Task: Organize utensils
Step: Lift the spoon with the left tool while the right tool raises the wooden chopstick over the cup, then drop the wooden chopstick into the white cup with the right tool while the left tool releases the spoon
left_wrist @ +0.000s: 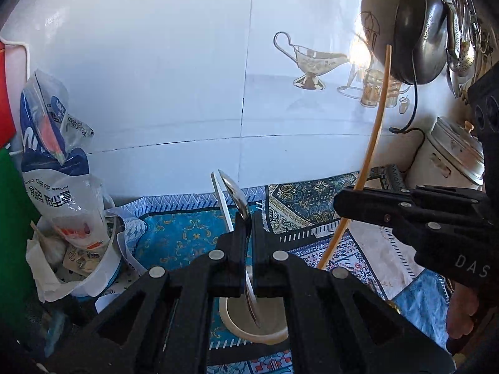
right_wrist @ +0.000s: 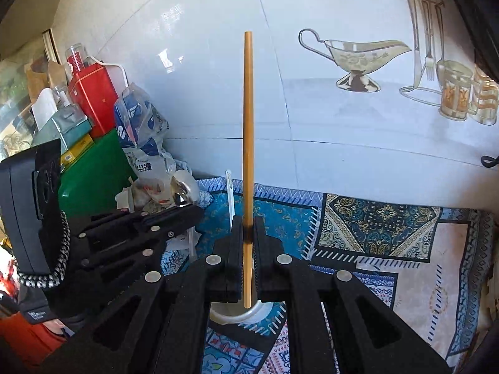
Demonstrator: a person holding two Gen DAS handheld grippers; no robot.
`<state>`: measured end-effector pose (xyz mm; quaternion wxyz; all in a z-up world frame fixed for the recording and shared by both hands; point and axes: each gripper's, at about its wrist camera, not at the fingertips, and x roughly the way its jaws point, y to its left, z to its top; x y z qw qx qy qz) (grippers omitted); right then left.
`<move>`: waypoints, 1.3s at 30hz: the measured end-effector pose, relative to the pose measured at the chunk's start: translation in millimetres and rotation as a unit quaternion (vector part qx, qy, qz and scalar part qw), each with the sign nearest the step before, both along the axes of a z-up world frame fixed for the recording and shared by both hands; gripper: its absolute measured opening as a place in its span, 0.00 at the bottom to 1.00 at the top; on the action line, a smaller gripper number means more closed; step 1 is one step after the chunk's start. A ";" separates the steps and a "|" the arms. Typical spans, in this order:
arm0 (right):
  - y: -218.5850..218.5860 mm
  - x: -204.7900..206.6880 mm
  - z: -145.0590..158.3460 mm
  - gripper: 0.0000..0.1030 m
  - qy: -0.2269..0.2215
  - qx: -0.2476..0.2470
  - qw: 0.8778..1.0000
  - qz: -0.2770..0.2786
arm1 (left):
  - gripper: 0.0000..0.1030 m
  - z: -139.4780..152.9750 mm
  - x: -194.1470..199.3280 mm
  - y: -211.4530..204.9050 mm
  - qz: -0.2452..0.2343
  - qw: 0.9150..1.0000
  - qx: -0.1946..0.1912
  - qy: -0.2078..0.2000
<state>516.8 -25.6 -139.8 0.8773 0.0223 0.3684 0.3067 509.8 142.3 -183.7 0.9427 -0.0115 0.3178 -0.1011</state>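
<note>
Gripping a metal spoon (left_wrist: pixel 238 196) bowl-up, left gripper (left_wrist: pixel 248 218) is clenched on its handle, whose lower end hangs inside the rim of a white cup (left_wrist: pixel 274 338) on the patterned cloth-covered surface (left_wrist: pixel 174 233). Right gripper (right_wrist: pixel 248 222) is clamped on a wooden chopstick (right_wrist: pixel 248 124), upright, its lower end over the same cup (right_wrist: pixel 265 311). The grippers sit near each other. Clutter of bags (left_wrist: pixel 59 180) crowds the left edge; cloth toward the tiled wall (left_wrist: pixel 156 78) lies open.
</note>
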 end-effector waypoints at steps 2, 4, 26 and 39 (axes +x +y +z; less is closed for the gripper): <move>7.4 5.8 -8.2 0.05 0.007 -0.004 1.000 0.002 | 0.01 -10.3 8.3 1.7 -0.002 1.000 -0.006 0.006; 14.4 9.9 -16.5 0.05 0.010 -0.016 1.000 0.005 | 0.01 -21.6 14.5 2.7 -0.003 1.000 -0.007 0.012; 34.4 21.8 -83.4 0.06 0.106 -0.068 0.992 0.027 | 0.02 -78.1 24.9 5.0 -0.030 0.994 0.008 0.106; 1.1 2.0 -48.7 0.15 0.093 -0.039 0.995 0.018 | 0.06 -40.2 0.0 2.1 -0.019 0.996 0.006 0.088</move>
